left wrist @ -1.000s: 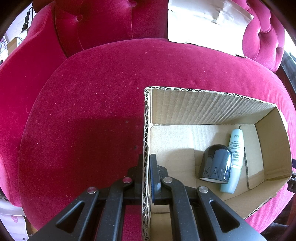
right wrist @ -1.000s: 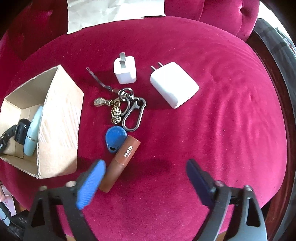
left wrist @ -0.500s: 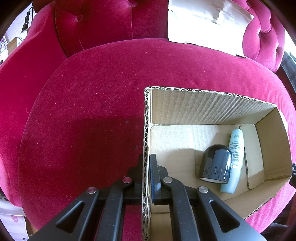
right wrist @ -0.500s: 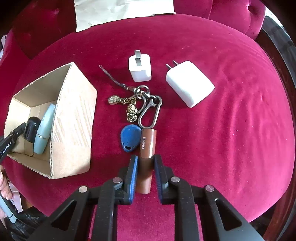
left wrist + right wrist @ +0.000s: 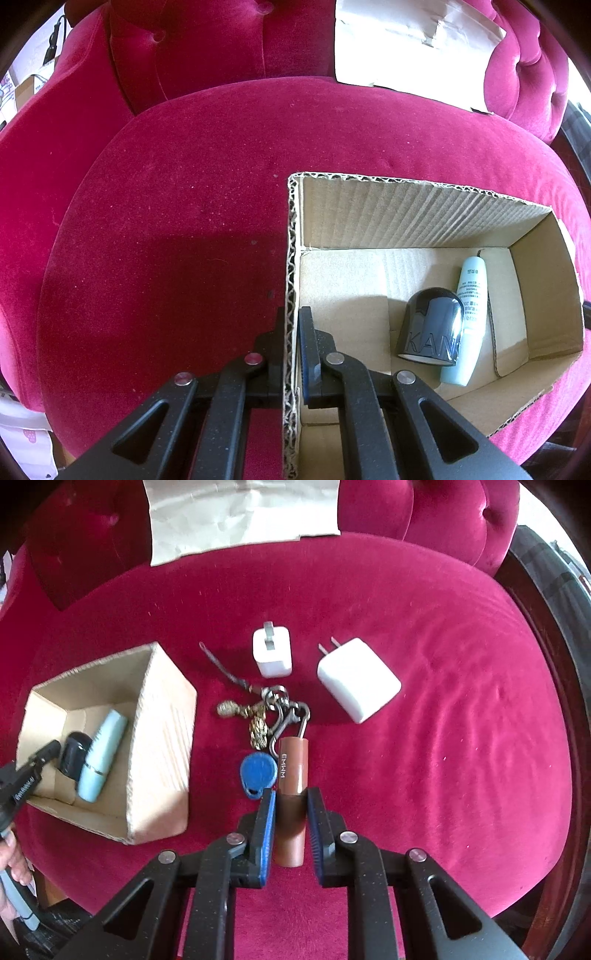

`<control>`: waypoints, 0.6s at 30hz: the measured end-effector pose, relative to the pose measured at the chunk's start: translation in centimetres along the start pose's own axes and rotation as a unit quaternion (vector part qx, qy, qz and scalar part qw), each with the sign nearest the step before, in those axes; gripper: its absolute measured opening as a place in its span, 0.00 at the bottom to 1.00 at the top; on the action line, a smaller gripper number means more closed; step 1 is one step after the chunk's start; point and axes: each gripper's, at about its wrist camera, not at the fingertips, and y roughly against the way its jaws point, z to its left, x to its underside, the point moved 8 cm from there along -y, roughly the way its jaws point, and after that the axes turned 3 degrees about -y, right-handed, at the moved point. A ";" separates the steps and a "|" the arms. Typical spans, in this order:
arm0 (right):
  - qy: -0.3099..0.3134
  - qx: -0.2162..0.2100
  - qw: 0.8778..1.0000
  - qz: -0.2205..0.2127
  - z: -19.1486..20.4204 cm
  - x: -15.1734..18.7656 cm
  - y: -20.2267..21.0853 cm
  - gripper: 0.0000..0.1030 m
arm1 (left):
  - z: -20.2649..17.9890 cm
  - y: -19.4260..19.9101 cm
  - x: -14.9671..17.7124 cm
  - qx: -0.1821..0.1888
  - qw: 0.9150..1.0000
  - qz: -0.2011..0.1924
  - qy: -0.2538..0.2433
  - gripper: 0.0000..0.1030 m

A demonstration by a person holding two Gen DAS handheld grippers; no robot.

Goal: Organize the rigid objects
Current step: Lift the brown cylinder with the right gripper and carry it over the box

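Observation:
My right gripper (image 5: 290, 801) is shut on a brown tube (image 5: 291, 775) that lies on the red velvet seat, pads pressing its lower half. Beside the tube rest a blue key fob (image 5: 258, 775) and a keyring with brass charms (image 5: 275, 710). Farther back sit a small white charger (image 5: 272, 651) and a bigger white charger (image 5: 356, 679). My left gripper (image 5: 291, 317) is shut on the left wall of the open cardboard box (image 5: 293, 236). Inside the box lie a black cap-shaped item (image 5: 430, 326) and a pale blue tube (image 5: 467, 317); both also show in the right wrist view.
The cardboard box (image 5: 162, 746) stands left of the loose items in the right wrist view, with a hand (image 5: 14, 853) at its near left. A sheet of pale paper (image 5: 236, 513) leans on the tufted backrest. The seat's dark wooden rim (image 5: 554, 672) curves along the right.
The right gripper's jaws went from wide apart to closed on the brown tube, which turned to point straight away from the camera. The left gripper and the box stayed put.

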 end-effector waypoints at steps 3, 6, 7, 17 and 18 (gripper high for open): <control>0.002 -0.002 1.000 -0.011 0.1 -0.2 0.9 0.16 | 0.0 0.0 0.1 0.000 1.000 0.000 0.001 0.05; 0.005 -0.002 1.000 -0.021 0.3 -0.6 1.7 0.16 | -0.1 0.0 0.0 0.000 1.000 0.001 0.001 0.05; 0.005 -0.004 1.000 -0.025 0.5 -0.8 2.1 0.16 | -0.1 0.0 0.0 0.000 1.000 0.001 0.002 0.05; 0.021 -0.023 0.998 -0.057 2.5 -3.3 5.5 0.16 | -0.1 0.0 0.0 -0.001 1.000 0.001 0.002 0.05; 0.025 -0.027 0.998 -0.061 2.9 -3.5 5.9 0.16 | -0.1 0.0 0.0 -0.001 1.000 0.001 0.002 0.05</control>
